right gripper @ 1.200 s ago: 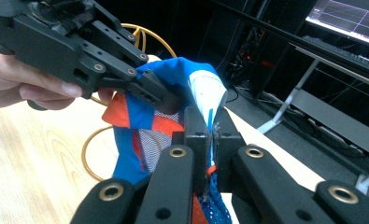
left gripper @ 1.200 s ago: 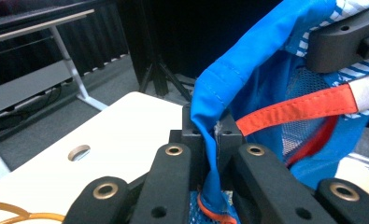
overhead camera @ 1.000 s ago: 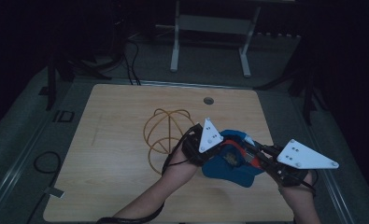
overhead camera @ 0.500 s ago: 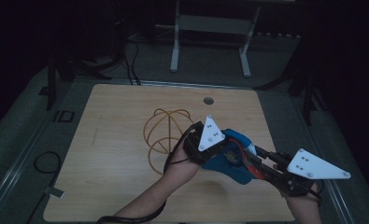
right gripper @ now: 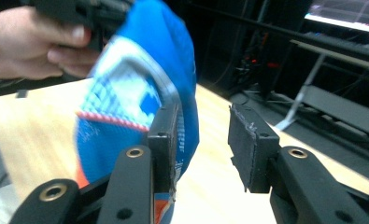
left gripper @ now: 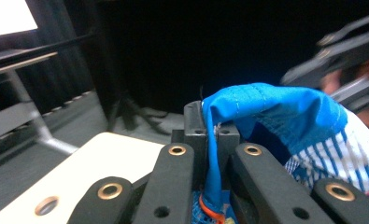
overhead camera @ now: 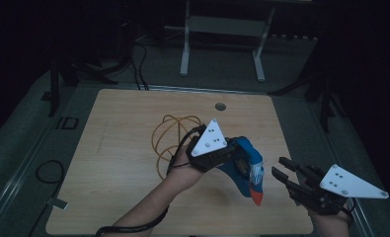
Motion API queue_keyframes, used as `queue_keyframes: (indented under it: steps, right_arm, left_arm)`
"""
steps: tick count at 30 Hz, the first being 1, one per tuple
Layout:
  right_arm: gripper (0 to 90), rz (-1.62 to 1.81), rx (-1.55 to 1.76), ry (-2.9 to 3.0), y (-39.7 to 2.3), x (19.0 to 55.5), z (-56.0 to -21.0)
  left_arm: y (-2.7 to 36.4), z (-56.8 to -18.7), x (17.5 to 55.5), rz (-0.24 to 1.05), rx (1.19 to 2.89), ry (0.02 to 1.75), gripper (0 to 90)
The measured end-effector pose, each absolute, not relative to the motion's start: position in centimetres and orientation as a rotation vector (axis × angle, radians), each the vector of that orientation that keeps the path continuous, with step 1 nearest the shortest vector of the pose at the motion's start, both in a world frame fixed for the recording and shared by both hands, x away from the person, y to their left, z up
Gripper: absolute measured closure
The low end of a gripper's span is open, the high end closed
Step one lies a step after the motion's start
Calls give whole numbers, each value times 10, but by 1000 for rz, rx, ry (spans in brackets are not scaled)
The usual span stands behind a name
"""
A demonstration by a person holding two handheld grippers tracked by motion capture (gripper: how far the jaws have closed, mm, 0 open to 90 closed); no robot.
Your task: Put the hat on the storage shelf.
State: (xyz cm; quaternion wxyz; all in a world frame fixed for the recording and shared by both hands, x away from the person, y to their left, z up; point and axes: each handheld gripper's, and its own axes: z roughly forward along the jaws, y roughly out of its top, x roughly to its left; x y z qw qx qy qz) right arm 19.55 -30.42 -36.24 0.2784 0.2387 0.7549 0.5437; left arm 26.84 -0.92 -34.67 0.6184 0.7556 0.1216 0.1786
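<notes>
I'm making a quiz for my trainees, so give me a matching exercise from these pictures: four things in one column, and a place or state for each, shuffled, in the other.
Things:
1. left gripper
2. right gripper
3. orange cord
4. round hole

Places or states:
A. lies looped on the wooden table
B. fingers apart, holding nothing
C. near the table's far edge
D. fingers shut on the blue cloth

Pairs: 1-D, 2-B, 3-A, 4-C
</notes>
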Motion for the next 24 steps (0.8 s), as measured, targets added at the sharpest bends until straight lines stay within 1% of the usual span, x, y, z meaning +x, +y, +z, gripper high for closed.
queue_keyframes:
  steps: [1, 2, 3, 4, 5, 7, 10, 16, 19, 24]
  right_arm:
    - [607, 1464, 641, 2034, -303, 196, -365]
    - [594, 1469, 635, 2046, -301, 196, -368]
    - [594, 1469, 635, 2046, -301, 196, -368]
    - [588, 1490, 627, 2059, -298, 196, -370]
    - [588, 1499, 614, 2066, -295, 196, -371]
    - [587, 1501, 603, 2072, -292, 196, -371]
    - [577, 1496, 571, 2096, -281, 198, -375]
    - [578, 1519, 555, 2117, -272, 204, -379]
    - [588, 1534, 551, 2125, -270, 204, -381]
    - [578, 1537, 557, 2123, -267, 206, -383]
  left_arm:
    - [-8, -346, 270, 394, 1738, 274, 889]
    - [-4, -345, 272, 335, 1707, 244, 888]
    - [-4, -345, 272, 335, 1707, 244, 888]
    - [-2, -345, 275, 281, 1683, 220, 888]
    - [-2, -345, 275, 281, 1683, 220, 888]
    - [-2, -345, 276, 232, 1671, 204, 888]
    - [-4, -345, 275, 191, 1667, 164, 888]
    - [-4, -345, 274, 154, 1661, 121, 888]
    - [-4, -345, 274, 152, 1666, 120, 887]
    - [-5, -345, 273, 136, 1666, 111, 887]
